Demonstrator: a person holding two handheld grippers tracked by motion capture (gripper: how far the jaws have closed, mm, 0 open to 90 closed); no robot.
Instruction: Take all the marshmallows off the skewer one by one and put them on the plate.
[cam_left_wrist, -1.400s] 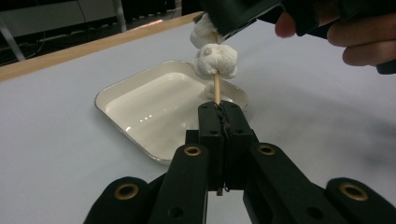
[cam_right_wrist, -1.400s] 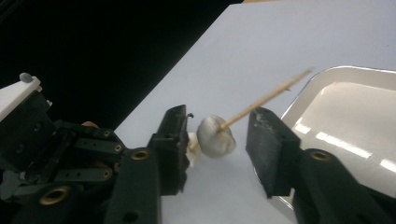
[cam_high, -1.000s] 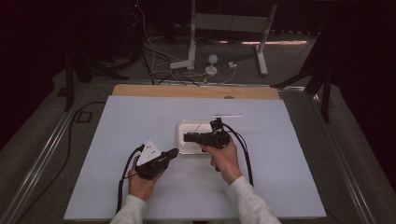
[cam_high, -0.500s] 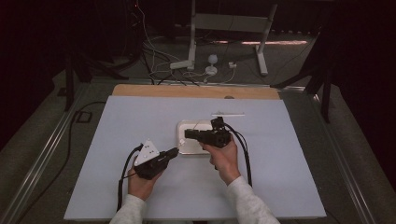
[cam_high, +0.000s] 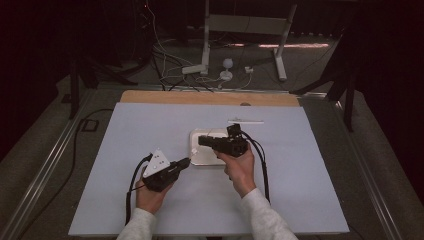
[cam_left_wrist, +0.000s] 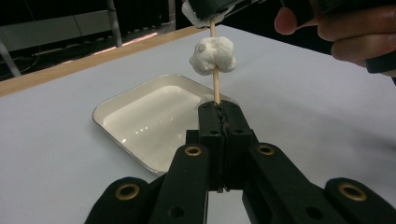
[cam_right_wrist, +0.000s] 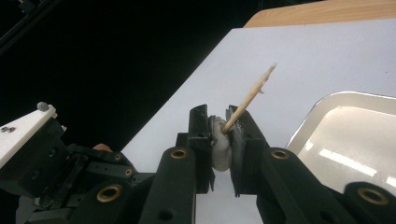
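Pale blue table (cam_high: 125, 150) on grey floor (cam_high: 45, 150), dark surroundings.

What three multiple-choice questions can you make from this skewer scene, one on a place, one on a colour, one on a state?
1. Where is the free marshmallow?
A. lying on the table sheet
B. on the skewer, above the left tongs
C. on the wooden strip

2. What colour is the tray?
A. red
B. black
C. white

3. How are the left tongs?
A. shut on the skewer
B. wide open
C. shut on the tray's rim

Answers:
1 B: the skewer runs through the free marshmallow, above the jaws.
2 C: its inside is glossy white.
3 A: the jaws meet around the skewer.
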